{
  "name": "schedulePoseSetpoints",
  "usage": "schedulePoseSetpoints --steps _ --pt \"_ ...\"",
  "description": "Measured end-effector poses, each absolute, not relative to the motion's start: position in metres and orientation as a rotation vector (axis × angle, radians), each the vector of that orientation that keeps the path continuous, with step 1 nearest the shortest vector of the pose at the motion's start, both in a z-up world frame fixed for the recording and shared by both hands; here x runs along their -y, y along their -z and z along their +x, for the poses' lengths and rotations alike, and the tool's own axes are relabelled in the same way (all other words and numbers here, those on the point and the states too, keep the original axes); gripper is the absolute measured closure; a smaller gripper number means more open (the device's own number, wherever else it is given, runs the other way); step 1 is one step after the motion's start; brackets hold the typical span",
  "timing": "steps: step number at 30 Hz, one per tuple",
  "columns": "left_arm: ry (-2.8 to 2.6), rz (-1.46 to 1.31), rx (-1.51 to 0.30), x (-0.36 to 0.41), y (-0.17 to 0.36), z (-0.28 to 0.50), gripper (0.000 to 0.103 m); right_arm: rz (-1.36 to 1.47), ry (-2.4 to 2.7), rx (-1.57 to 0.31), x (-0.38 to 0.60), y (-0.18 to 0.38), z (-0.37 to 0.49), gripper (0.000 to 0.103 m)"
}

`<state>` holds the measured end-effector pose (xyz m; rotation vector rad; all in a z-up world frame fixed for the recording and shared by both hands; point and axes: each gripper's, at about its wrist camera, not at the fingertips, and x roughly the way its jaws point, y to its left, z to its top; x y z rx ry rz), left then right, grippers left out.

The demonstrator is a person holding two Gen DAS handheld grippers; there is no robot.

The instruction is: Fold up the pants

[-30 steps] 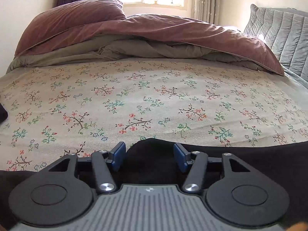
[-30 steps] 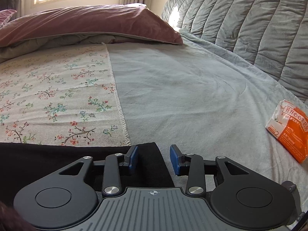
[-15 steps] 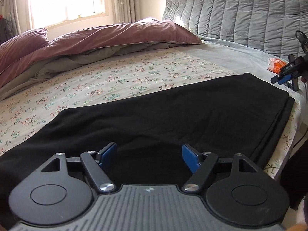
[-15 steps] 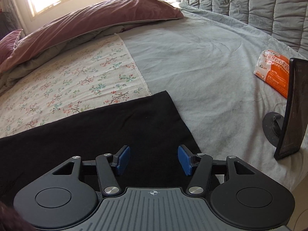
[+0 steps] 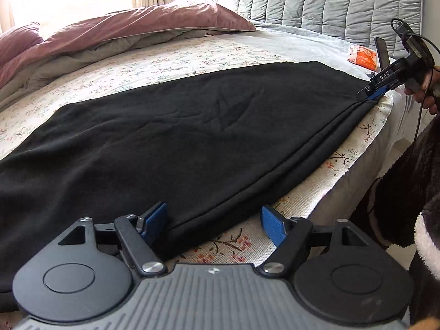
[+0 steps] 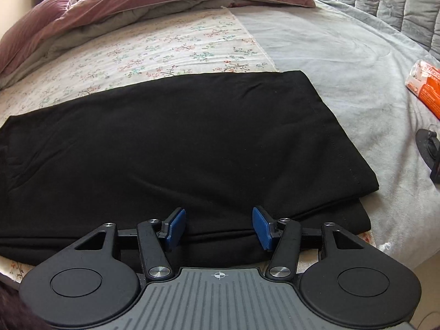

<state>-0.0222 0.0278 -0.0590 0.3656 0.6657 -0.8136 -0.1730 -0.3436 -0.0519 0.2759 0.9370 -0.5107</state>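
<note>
Two grippers are near the black pants (image 5: 192, 126), which lie flat along the near edge of the bed, over the floral sheet (image 5: 170, 63) and partly over the grey blanket (image 6: 343, 55). Both layers of the pants are stacked with edges nearly aligned. Left gripper (image 5: 214, 221) is spread wide and holds nothing, its fingers on each side of the near hem. Right gripper (image 6: 218, 228) is also spread, empty, above the folded edge. An orange packet (image 6: 426, 88) lies on the blanket, well apart from the pants.

The black pants (image 5: 176, 143) run off the left wrist view's left edge.
</note>
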Motion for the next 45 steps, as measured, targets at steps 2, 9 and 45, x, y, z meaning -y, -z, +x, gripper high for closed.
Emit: schedulePoseSetpoints --steps 2,9,45 --pt "0.814 0.343 -0.647 -0.028 0.058 -0.022 0.025 0.301 0.549 -0.932 0.345 0.046 -0.181 0.051" --pt "0.896 0.258 -0.626 -0.011 0.053 -0.019 0.036 0.449 0.571 -0.866 0.363 0.036 -0.2 0.05" --pt "0.92 0.506 -0.524 0.027 0.06 -0.047 0.092 0.443 0.742 -0.79 0.394 0.034 -0.22 0.101"
